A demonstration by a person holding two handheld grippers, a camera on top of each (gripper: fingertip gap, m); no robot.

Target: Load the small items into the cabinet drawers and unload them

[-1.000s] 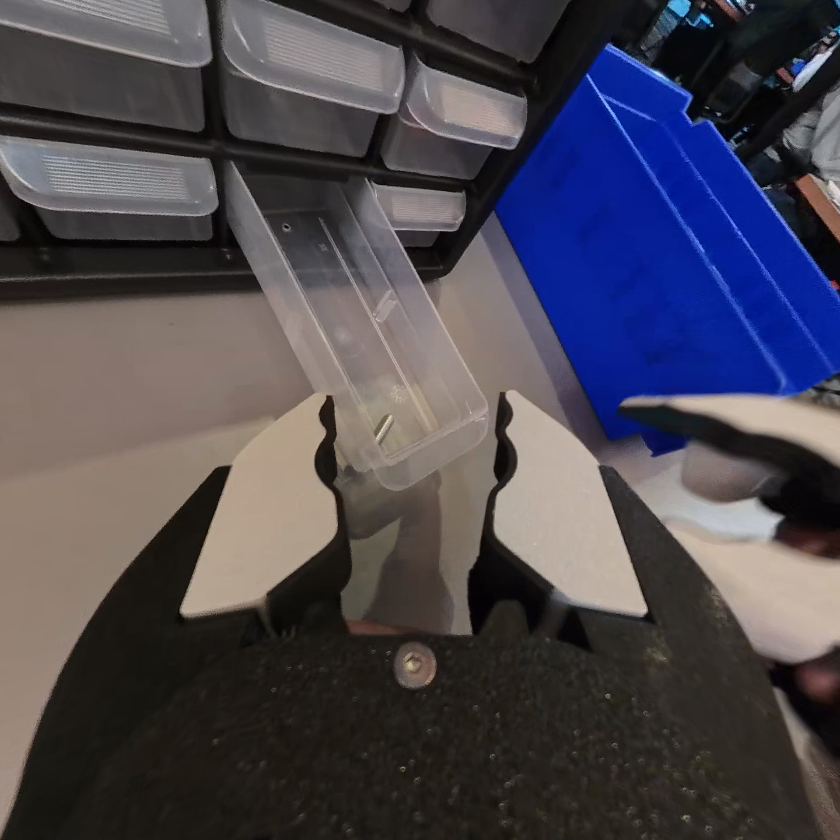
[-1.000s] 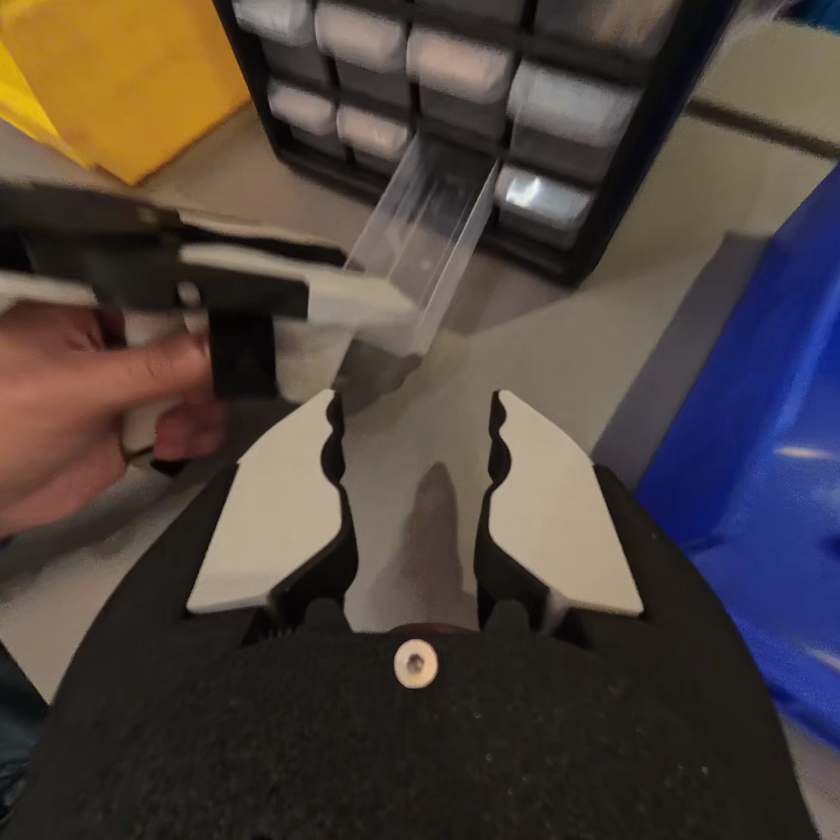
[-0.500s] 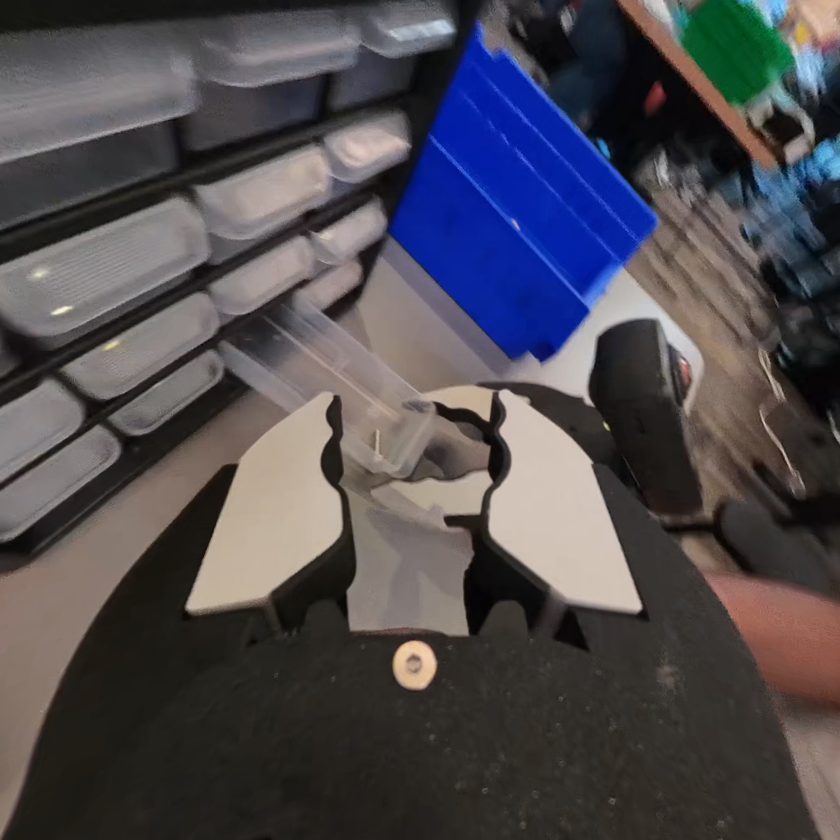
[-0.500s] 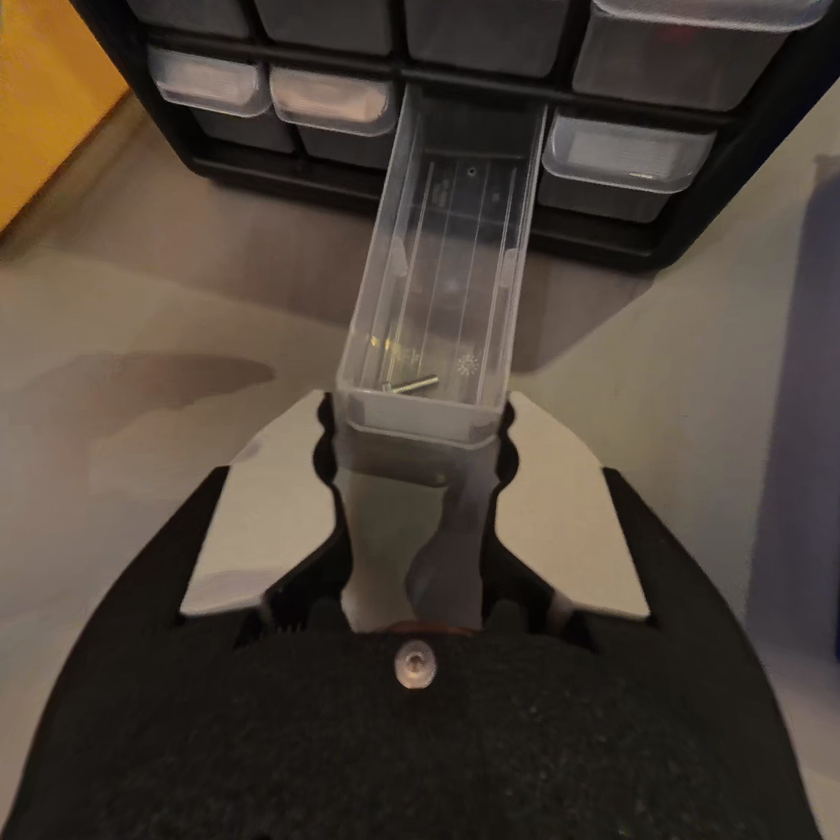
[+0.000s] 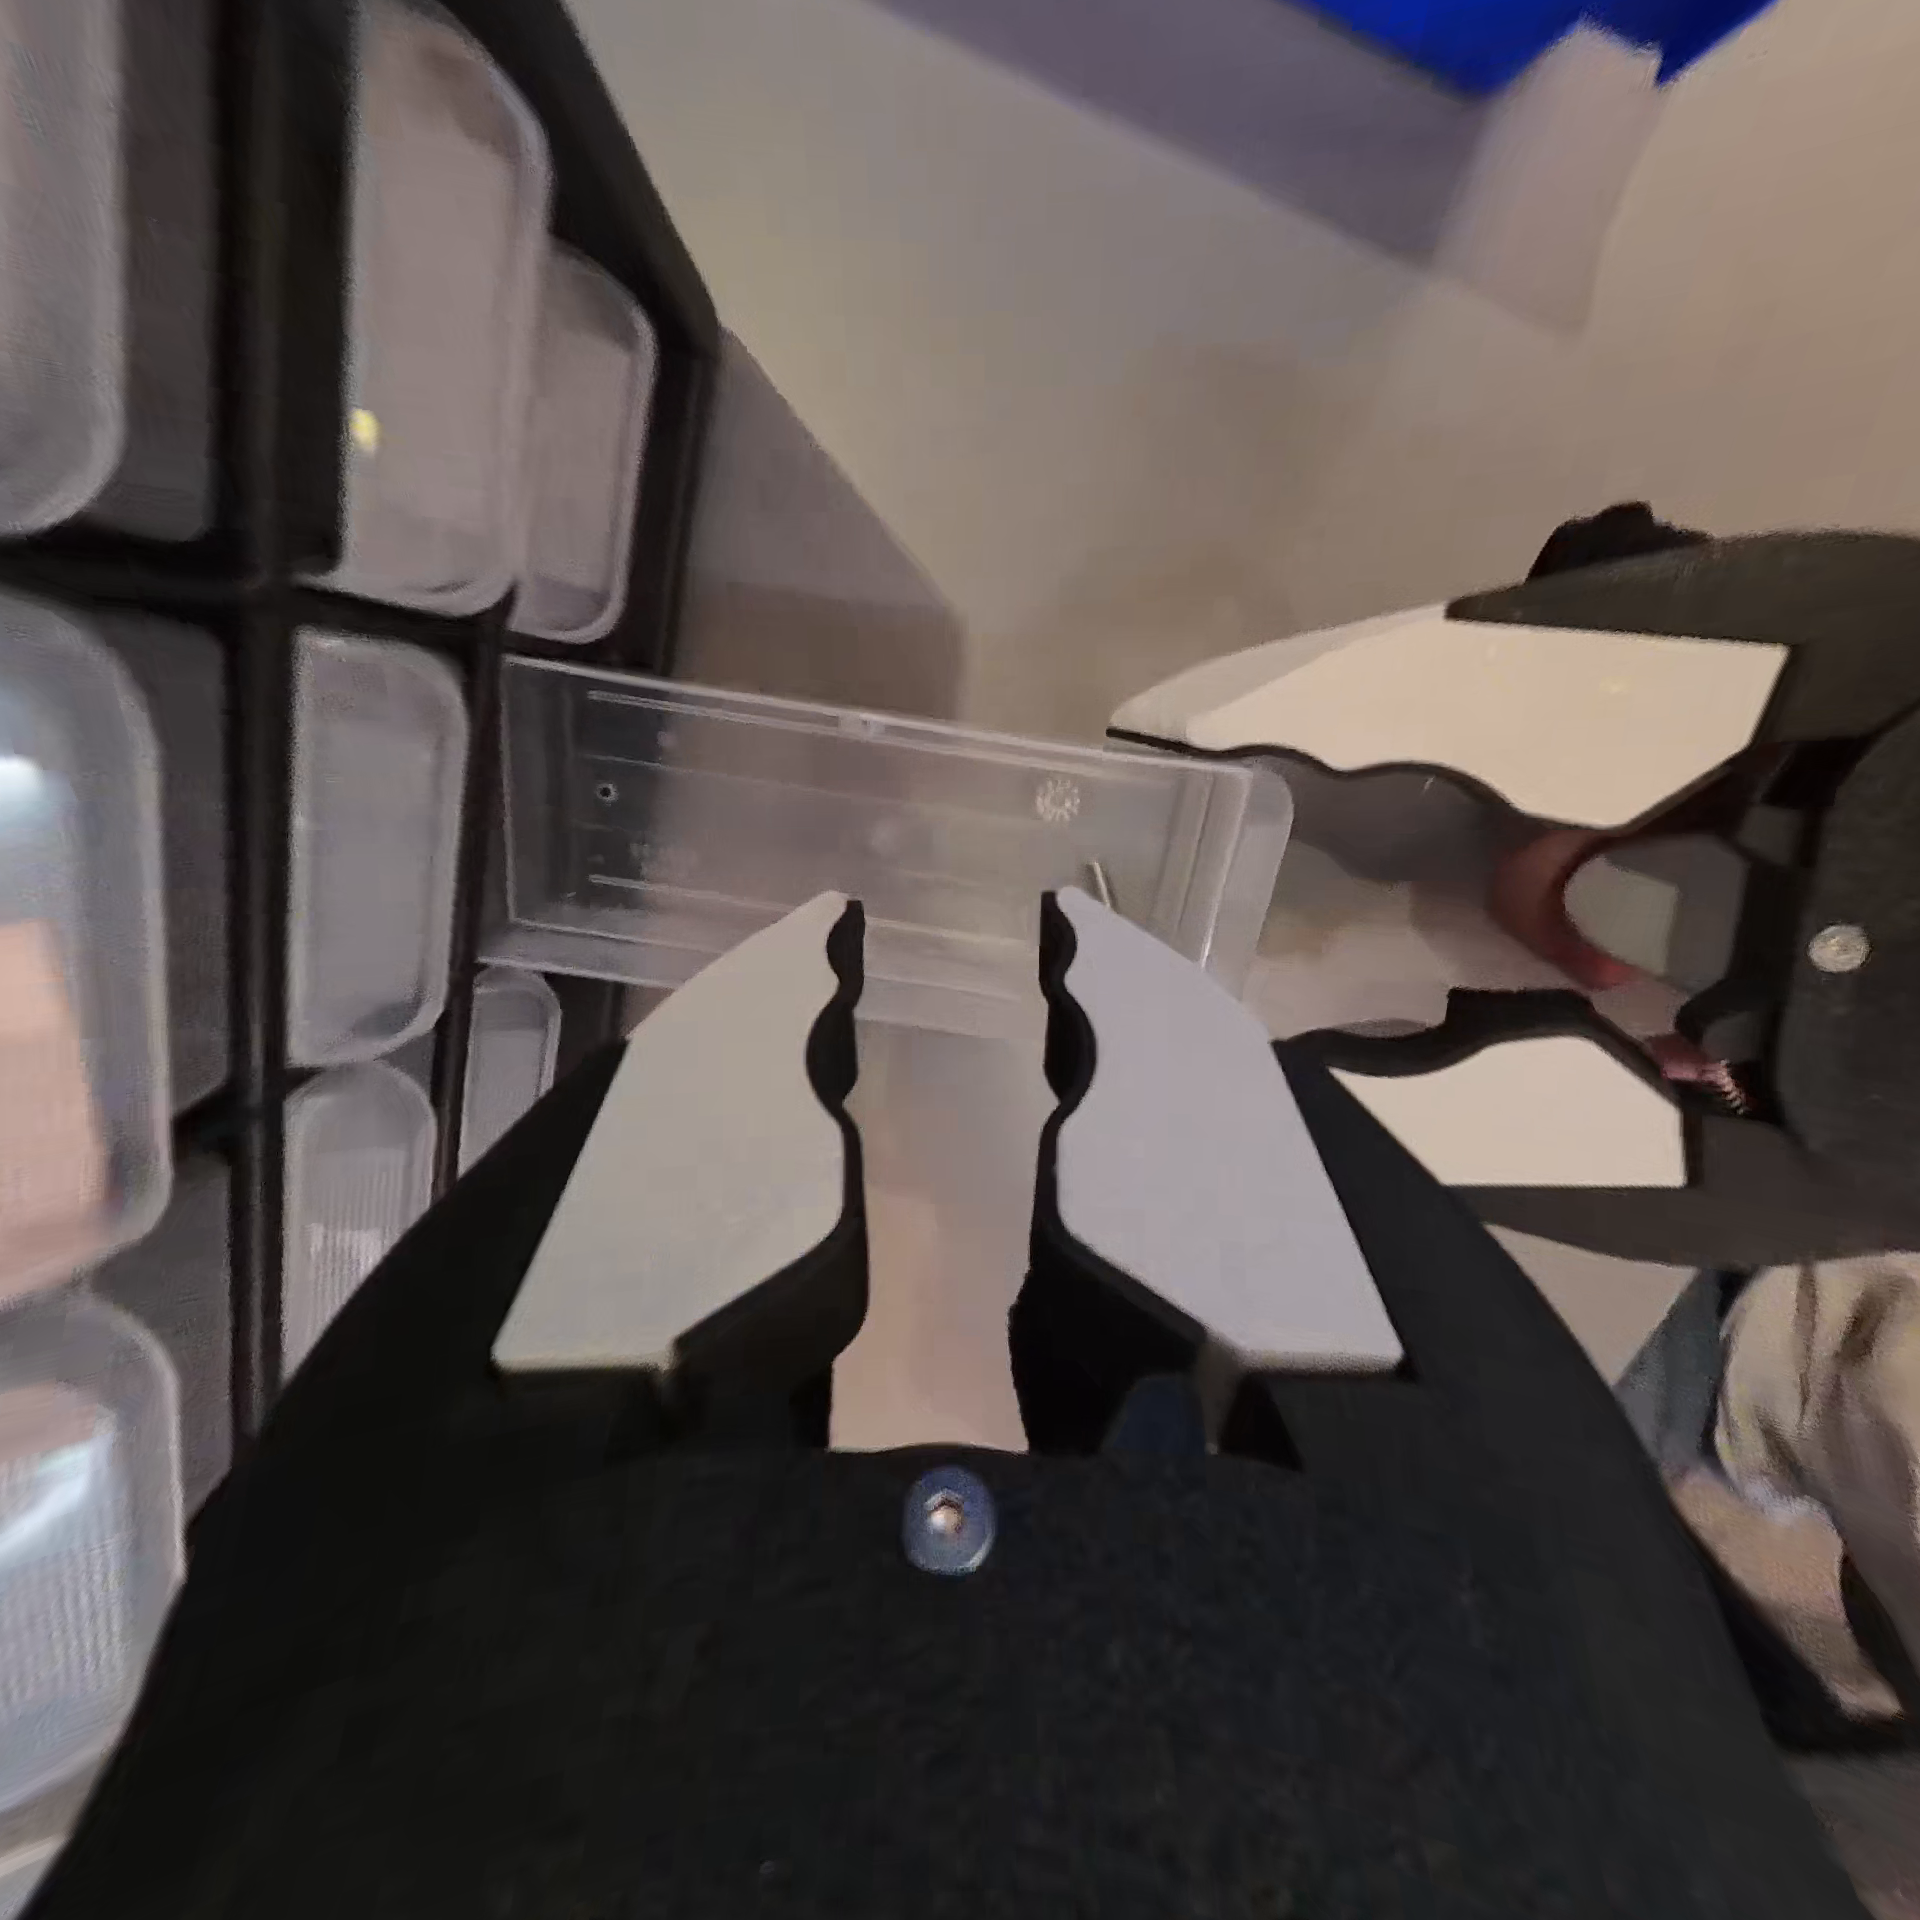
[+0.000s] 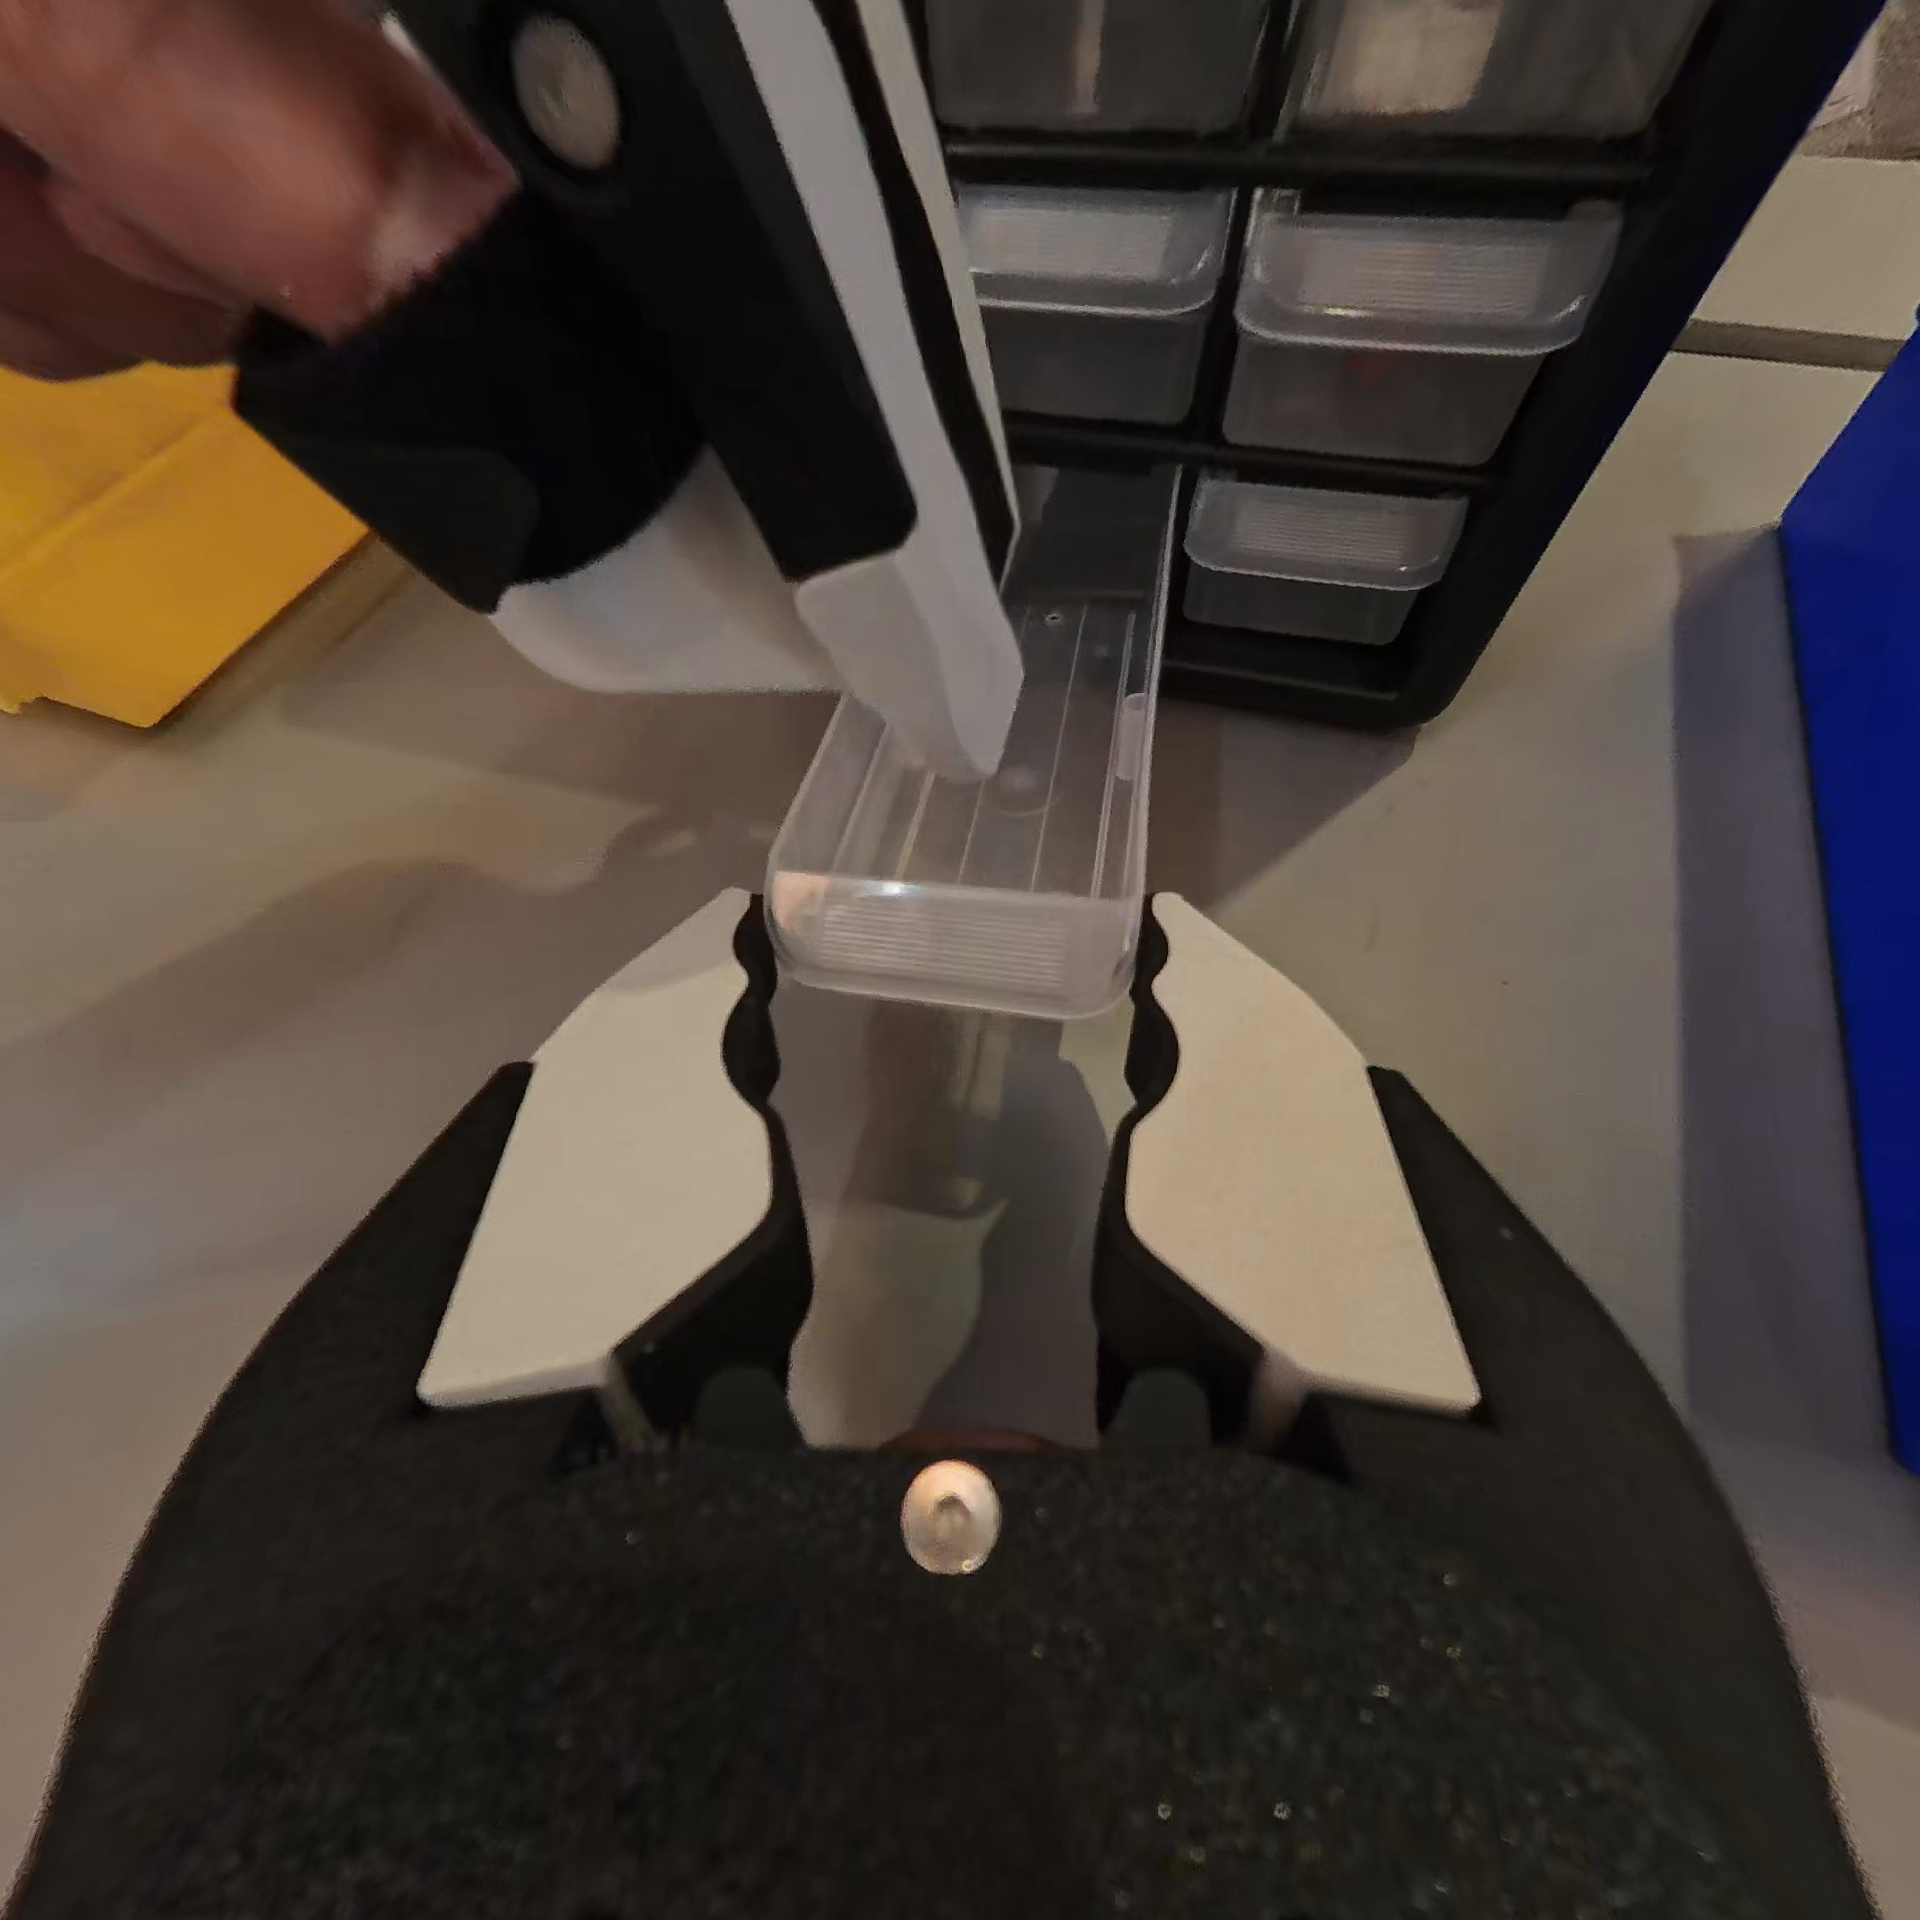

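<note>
A clear drawer [image 6: 966,831] is pulled far out of the bottom row of the black cabinet [image 6: 1455,675]. My right gripper [image 6: 951,914] is open, and its tips flank the drawer's ribbed front [image 6: 945,945]. My left gripper [image 5: 948,904] points down into the drawer [image 5: 935,821]. Its jaws are narrowed but apart, with nothing visible between them. A small metal pin [image 5: 1097,883] lies in the drawer by the left gripper's right fingertip. In the right wrist view the left gripper [image 6: 956,748] hides the pin. The right gripper [image 5: 1247,883] also shows at the drawer's front.
Closed clear drawers [image 6: 1413,270] fill the rest of the cabinet [image 5: 260,623]. A blue bin [image 6: 1860,935] stands to the right and a yellow bin [image 6: 125,582] to the left on the beige table [image 6: 312,935]. A person's hand [image 6: 208,156] holds the left gripper. Less than 4 cm separates the two grippers' tips.
The left gripper has swung over the drawer and dipped into it, and its jaws have narrowed. The right gripper has moved up to the drawer's front.
</note>
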